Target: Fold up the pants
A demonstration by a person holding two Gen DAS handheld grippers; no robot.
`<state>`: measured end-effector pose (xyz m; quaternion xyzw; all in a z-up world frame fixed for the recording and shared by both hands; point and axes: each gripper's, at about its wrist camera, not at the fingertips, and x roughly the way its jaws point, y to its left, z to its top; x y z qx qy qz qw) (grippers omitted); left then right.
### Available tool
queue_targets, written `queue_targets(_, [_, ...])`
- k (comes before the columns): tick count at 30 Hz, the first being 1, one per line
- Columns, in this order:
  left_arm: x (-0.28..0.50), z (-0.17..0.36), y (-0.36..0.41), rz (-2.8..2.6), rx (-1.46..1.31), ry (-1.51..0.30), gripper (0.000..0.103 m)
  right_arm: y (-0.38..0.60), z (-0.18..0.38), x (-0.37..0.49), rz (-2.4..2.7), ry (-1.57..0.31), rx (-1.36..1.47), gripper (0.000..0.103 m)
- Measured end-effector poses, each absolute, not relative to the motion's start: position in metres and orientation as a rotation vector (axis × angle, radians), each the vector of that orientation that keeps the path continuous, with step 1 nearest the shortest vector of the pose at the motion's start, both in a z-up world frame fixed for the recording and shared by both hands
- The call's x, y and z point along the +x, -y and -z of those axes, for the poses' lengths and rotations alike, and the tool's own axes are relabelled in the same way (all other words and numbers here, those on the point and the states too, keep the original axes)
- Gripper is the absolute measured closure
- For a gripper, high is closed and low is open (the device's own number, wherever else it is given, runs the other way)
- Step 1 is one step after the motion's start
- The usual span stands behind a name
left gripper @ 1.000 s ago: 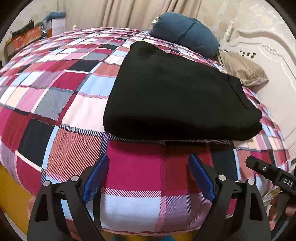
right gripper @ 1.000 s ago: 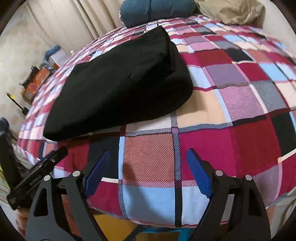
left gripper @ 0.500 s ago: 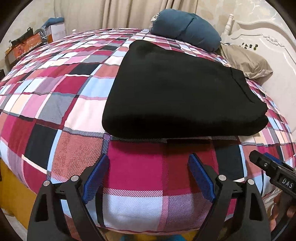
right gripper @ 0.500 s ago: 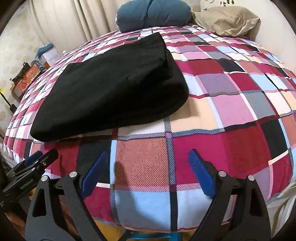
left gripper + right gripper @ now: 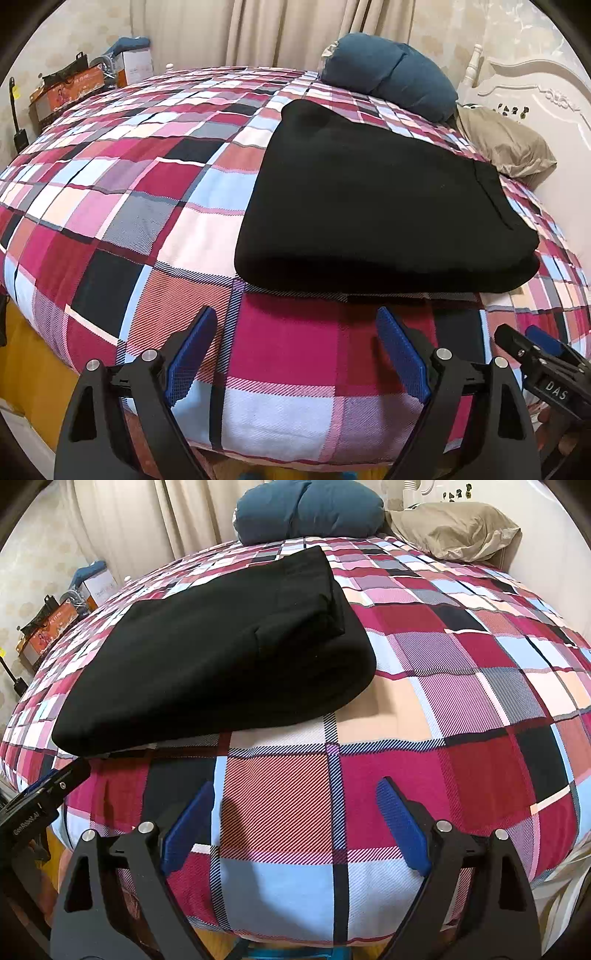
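Black pants [image 5: 373,206] lie folded into a thick flat stack on the plaid bedspread [image 5: 122,206]; the right wrist view shows the same pants [image 5: 221,653] at upper left. My left gripper [image 5: 295,325] hovers open over the bed's near edge, just short of the stack's folded edge, with nothing between its blue pads. Open too, my right gripper [image 5: 295,797] hangs over the bedspread [image 5: 480,686] to the right of the stack, and it holds nothing. Each gripper shows at the edge of the other's view.
A blue pillow [image 5: 388,74] and a tan pillow [image 5: 506,147] lie at the head of the bed by the white headboard [image 5: 535,96]. Boxes [image 5: 74,85] and clutter stand beyond the bed's far side, with beige curtains [image 5: 295,33] behind. The bed's edge drops off right below both grippers.
Both views have tilted slightly upward, so the pants and pillows sit lower in the frame. The pants have not moved and both grippers stay open.
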<state>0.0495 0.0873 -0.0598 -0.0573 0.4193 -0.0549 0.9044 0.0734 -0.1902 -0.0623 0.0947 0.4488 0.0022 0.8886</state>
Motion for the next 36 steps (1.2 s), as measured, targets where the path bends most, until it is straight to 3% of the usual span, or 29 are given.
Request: queue_targets(36, [0.034,0.048,-0.069,0.109,-0.032,-0.817,0.016,0.186,0.063,0.071,-0.01,-0.936,0.194,0.013])
